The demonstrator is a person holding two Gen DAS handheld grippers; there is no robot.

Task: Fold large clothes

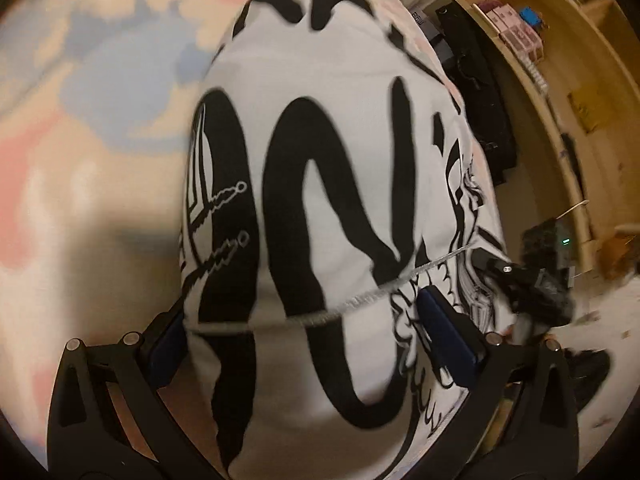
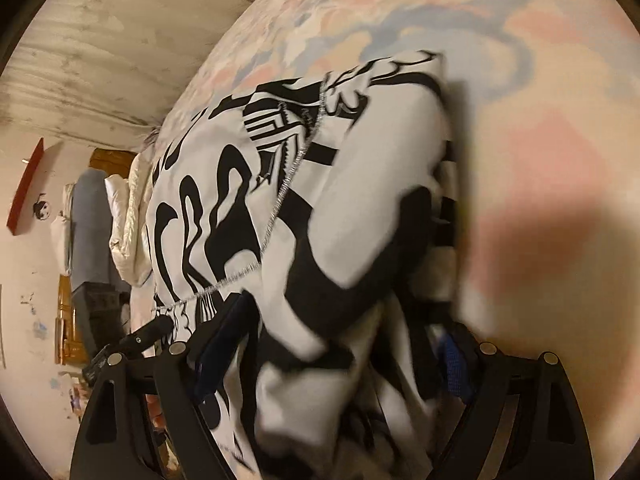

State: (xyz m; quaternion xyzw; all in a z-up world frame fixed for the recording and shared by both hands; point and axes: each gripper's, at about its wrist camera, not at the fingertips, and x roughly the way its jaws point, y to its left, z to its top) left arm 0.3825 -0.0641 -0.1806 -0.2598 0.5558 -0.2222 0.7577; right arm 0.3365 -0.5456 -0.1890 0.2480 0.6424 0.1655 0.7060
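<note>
Garment: white black-printed garment (image 1: 340, 200) spread over pastel bedspread (image 1: 100, 100).
Left gripper (image 1: 304, 332): jaws wide, cloth between.
Right gripper (image 2: 340, 344): jaws wide, cloth bunched between.

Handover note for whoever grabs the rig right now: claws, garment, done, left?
Left claw: jaws wide, white-and-black garment between them; grip unclear.
Right claw: jaws wide, bunched cloth between them; grip unclear.
Garment: lying lengthwise on the pastel bedspread, silver stitched seam across it.
Done: looks at least partly folded; frames are blurred.
Left: probably lay it flat, finish folding, smooth it.
</note>
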